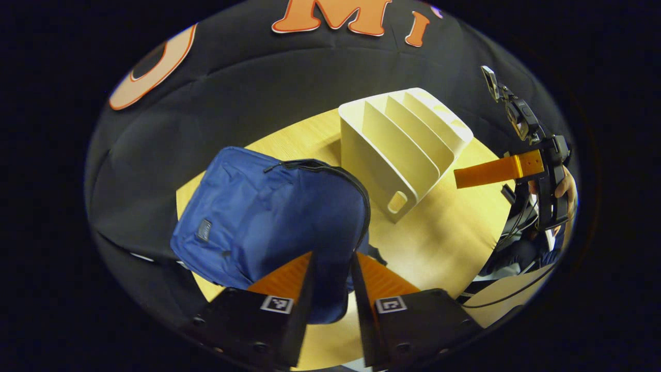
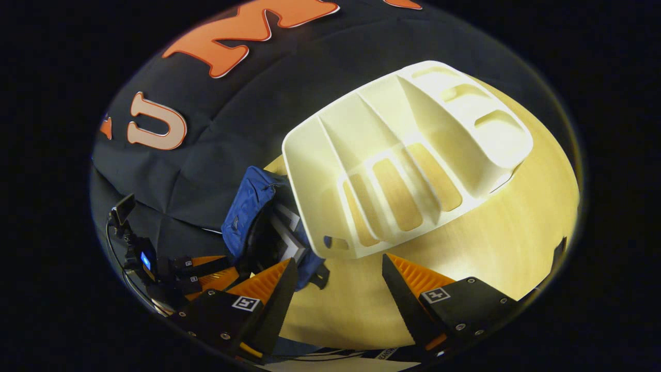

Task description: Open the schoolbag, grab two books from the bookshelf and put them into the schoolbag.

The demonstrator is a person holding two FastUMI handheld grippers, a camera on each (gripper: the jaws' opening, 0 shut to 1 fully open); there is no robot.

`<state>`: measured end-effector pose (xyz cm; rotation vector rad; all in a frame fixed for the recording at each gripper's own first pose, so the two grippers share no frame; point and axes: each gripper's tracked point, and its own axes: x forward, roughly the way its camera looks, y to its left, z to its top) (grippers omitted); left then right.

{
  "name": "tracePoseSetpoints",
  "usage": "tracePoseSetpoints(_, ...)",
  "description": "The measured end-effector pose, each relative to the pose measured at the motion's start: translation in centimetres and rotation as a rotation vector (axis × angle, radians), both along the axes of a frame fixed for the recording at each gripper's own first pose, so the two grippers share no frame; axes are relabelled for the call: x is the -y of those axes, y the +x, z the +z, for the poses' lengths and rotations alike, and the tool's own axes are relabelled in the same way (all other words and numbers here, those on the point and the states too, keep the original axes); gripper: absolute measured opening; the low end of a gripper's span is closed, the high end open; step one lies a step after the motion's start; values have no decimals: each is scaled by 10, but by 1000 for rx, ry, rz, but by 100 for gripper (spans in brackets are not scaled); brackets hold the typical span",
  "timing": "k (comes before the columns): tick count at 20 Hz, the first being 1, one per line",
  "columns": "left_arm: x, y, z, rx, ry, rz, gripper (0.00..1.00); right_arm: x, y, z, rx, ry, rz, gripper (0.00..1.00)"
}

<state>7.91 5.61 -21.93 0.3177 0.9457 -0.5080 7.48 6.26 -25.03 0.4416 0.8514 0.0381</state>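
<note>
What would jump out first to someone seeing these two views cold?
The blue schoolbag lies on the wooden table, its zipper gaping, straight ahead of the left hand-held gripper. Right beside it stands the cream bookshelf, slots bare, looming above the open right hand-held gripper.

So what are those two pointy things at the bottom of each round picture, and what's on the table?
Those are the fingers of a claw that a person holds, one in each hand. A camera rides on each claw and looks forward. In the left gripper view, the left claw hangs over a blue schoolbag, open and holding nothing. Next to the bag stands a cream bookshelf on the wooden table. The right claw is open too. The shelf's slots look empty, and books seem to sit inside the bag.
</note>
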Motion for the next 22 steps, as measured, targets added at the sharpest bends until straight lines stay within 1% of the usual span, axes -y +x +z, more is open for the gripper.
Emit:
tracePoseSetpoints(2, 17, -6, 1, 6, -32, 55, 74, 28, -12, 2, -4, -17, 14, 97)
tracePoseSetpoints(3, 29, -9, 3, 13, -58, 81, 77, 39, -13, 6, -8, -24, 22, 97)
tracePoseSetpoints(5, 57, -14, 7, 36, -109, 132, 79, 59, -19, 13, -9, -37, 34, 97)
tracePoseSetpoints(7, 82, -18, 15, 85, -133, 182, 98, 79, -25, 23, 6, -77, 66, 97)
tracePoseSetpoints(9, 108, -18, 31, 150, -166, 225, 99, 102, -26, 43, 47, -136, 95, 97)
tracePoseSetpoints(11, 133, -15, 57, 225, -213, 262, 99, 121, -27, 69, 107, -190, 116, 97)
tracePoseSetpoints(14, 166, -9, 100, 349, -292, 255, 99, 144, -23, 111, 213, -264, 111, 97)
tracePoseSetpoints(16, 174, 0, 131, 448, -289, 247, 99, 147, -22, 142, 294, -282, 101, 97)
tracePoseSetpoints(18, 179, 12, 159, 544, -276, 255, 99, 145, -21, 170, 376, -293, 92, 97)
tracePoseSetpoints(21, 184, 17, 197, 639, -314, 265, 98, 143, -19, 201, 484, -348, 101, 97)
tracePoseSetpoints(22, 184, 20, 207, 664, -325, 267, 100, 143, -18, 211, 517, -376, 101, 97)
